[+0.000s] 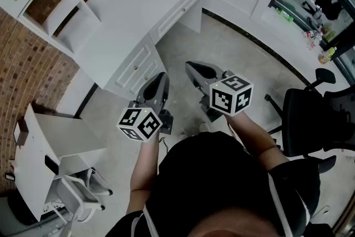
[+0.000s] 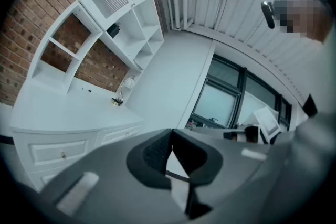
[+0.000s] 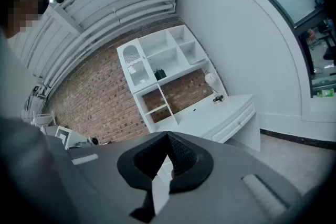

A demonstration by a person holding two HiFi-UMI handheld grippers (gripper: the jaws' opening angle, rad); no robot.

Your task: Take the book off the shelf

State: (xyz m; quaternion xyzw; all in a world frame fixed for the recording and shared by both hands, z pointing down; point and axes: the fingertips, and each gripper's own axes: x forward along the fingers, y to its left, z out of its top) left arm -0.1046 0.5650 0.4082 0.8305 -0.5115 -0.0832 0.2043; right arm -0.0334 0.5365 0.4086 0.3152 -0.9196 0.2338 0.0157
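The person stood on the open floor [image 1: 222,53] with both hands full but nothing caught. The left hand-held gripper [image 1: 161,77] had its jaws pressed together on nothing, and the right hand-held gripper [image 1: 192,67] was closed up and empty as well. What mattered for the reach was where the shelf [image 3: 160,68] stood. It was a white unit of open compartments against the brick wall [image 3: 100,102], sitting at the back of a white surface [image 1: 133,5] with drawers. From where the person stood it lay ahead and off to the left. It was well apart from both hand-held grippers, with the whole depth of the surface in between. The only thing I could take for the book [image 3: 160,74] was a small dark shape in one of the middle compartments, just beside the slatted door panel [image 3: 132,60]. It was too small to say whether it stood upright or leaned, or which way its spine ran. Both hand-held grippers pointed roughly toward that unit. The left one was on the side nearer the shelf, so I judged it the better placed to go in first, though the difference looked slight. Either way the job had hardly begun, by my reckoning. The person would need to step in close to the surface, open the jaws and reach over it to the compartment.
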